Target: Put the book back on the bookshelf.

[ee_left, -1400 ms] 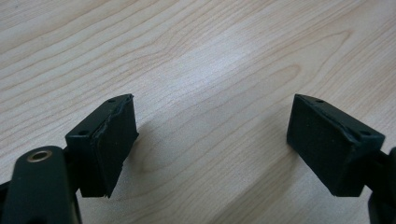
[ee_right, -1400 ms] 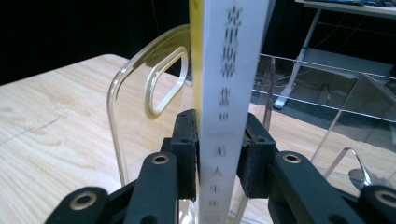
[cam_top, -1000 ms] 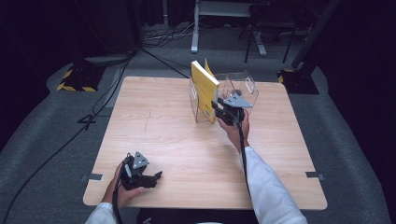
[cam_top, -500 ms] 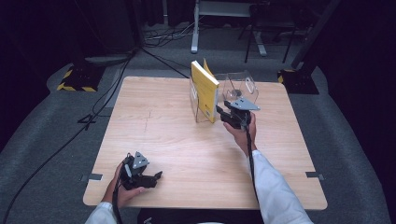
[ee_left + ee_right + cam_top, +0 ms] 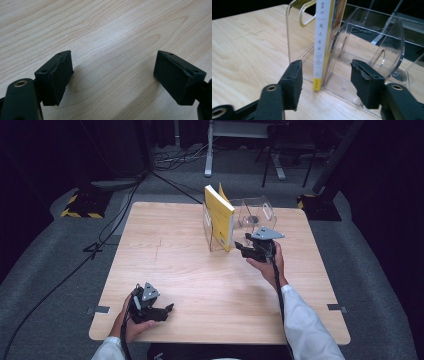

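The book [image 5: 220,217] stands upright in the leftmost slot of the clear rack [image 5: 250,217] at the far middle of the table [image 5: 190,265], its yellow cover facing the left side of the table and its white spine toward the person. In the right gripper view the book [image 5: 322,45] stands with its spine on end between two clear dividers, its lower edge at the rack's front lip. The right gripper [image 5: 246,251] sits just in front of the rack's near corner, a little nearer the person and farther to the right than a second ago, when it was up against the book. Its jaws have just been opening; they now stand fairly wide, one on either side of the spine, with clear gaps and nothing pressed between the pads [image 5: 293,80]. The book has not shifted from its slot across the three high views. The left gripper [image 5: 161,310] rests at the near left of the table, in the same spot as before, its jaws spread wide over bare wood with nothing between them [image 5: 113,82].
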`<state>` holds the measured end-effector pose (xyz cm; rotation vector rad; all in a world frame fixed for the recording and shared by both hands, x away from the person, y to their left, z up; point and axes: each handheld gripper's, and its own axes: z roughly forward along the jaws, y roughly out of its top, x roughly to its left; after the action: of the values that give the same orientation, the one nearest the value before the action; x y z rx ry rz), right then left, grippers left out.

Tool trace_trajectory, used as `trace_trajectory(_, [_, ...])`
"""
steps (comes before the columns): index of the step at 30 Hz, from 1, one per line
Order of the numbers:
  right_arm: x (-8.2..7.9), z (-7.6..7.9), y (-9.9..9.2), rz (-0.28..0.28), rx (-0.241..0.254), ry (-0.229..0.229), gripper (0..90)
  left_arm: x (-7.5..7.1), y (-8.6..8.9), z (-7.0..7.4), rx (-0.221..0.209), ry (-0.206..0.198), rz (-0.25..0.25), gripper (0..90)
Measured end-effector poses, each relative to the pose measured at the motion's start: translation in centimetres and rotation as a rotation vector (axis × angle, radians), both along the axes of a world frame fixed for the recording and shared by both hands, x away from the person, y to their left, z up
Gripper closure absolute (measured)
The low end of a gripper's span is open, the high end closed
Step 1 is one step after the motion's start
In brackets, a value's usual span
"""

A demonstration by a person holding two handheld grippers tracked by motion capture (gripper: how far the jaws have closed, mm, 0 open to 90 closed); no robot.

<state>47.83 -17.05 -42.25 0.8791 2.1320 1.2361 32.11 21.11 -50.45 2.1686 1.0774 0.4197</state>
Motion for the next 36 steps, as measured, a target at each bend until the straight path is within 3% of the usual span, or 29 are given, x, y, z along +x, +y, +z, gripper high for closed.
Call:
trace_trajectory(14, [-2.4, 1.0, -1.5, 0.12, -0.116, 0.051, 30.9, 0.0, 0.0, 0.0, -0.009, 0.003, 0.001, 15.8])
trace_trajectory(27, [-5.5, 1.3, -2.8, 0.18, -0.228, 0.071, 26.6, 0.1, 0.0, 0.0, -0.003, 0.0, 0.0, 15.7])
trace_trajectory(36, [-7.2, 0.9, -4.1, 0.193, -0.257, 0.078, 26.1, 0.0, -0.1, -0.1, -0.01, 0.002, 0.003, 15.7])
